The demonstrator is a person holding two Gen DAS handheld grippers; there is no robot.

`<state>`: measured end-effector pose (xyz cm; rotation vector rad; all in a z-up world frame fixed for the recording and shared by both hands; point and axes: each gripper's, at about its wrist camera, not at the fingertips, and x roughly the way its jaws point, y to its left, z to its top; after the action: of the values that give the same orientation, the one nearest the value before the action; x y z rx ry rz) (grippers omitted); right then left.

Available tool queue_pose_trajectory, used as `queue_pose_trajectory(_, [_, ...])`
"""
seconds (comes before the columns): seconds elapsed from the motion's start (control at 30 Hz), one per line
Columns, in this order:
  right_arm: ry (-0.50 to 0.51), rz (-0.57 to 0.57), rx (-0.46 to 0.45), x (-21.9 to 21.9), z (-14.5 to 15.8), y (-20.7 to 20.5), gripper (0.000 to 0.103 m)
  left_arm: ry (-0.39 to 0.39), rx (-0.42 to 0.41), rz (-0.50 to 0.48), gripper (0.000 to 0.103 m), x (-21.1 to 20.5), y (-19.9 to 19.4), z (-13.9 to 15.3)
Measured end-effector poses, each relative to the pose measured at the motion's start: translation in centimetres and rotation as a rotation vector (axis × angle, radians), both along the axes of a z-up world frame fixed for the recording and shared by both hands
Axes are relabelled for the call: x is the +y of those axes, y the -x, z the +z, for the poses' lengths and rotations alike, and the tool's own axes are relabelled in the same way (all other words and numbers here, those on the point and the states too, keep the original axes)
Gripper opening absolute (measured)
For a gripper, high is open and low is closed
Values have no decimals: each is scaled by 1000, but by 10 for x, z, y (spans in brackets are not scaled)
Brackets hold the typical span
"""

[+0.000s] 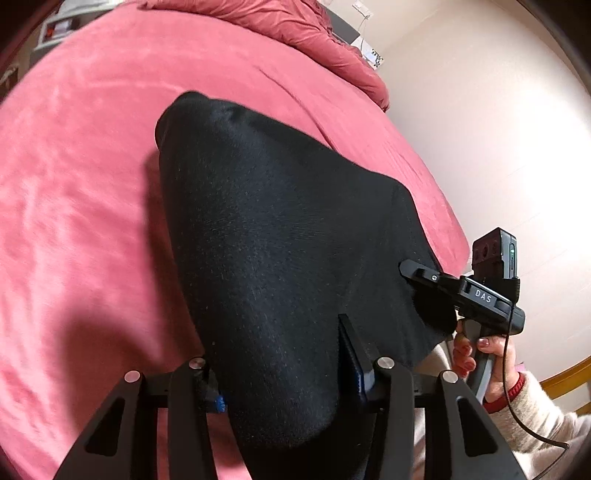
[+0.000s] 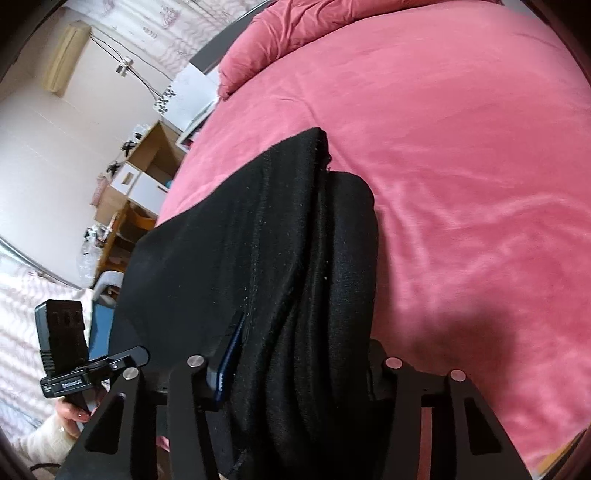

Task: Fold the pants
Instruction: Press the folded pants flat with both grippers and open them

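The black pants (image 1: 280, 258) hung lifted above the pink bedspread (image 1: 92, 184), their far end drooping down onto it. The left gripper (image 1: 284, 373) held one near edge of the fabric, its fingers (image 1: 354, 350) closed on the cloth, which bulged over and between them. The right gripper (image 2: 291, 369) gripped the other near edge, its fingers (image 2: 225, 369) pinched on bunched, creased folds. In the left wrist view the right gripper appeared at the right, clamped on the pants' corner, with the person's hand (image 1: 480, 350) on its handle. A crumpled pink duvet (image 2: 295, 33) lay at the head of the bed; wooden shelves (image 2: 144, 177) stood beyond.
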<state>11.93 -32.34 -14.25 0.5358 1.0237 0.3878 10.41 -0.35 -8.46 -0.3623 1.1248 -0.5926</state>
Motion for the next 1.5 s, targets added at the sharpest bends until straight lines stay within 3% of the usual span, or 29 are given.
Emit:
queue_pose_trajectory(0.23, [-7, 29, -83, 44, 23, -49, 51, -57, -85, 38, 48, 31, -34, 29])
queue_pose_trajectory(0.47, [11, 13, -139, 69, 40, -114, 50, -111, -135, 80, 48, 49, -100, 47])
queue_pose_trajectory(0.63, [38, 5, -161, 72, 40, -146, 50, -114, -135, 101, 48, 60, -142, 40])
queue_pose_trajectory(0.8, [53, -9, -133, 64, 17, -170, 51, -99, -97, 107, 50, 55, -163, 7])
queue_pose_trajectory(0.9, [7, -21, -107, 53, -4, -177, 56, -63, -70, 124, 60, 55, -166, -18])
queue_pose_trajectory(1.03, [-16, 4, -153, 48, -11, -172, 57, -71, -156, 118, 70, 57, -149, -30])
queue_pose_trajectory(1.17, [-12, -13, -145, 44, -10, -166, 59, -59, -165, 169, 70, 71, -136, -33])
queue_pose_trajectory(1.27, [41, -35, -153, 43, -3, -161, 66, -65, -176, 221, 70, 74, -121, -32])
queue_pose_trajectory(1.37, [128, -65, -173, 40, 5, -153, 78, -104, -226, 250, 70, 64, -104, -28])
queue_pose_trajectory(1.5, [151, -78, -182, 31, 8, -137, 78, -161, -287, 245, 70, 59, -77, -26])
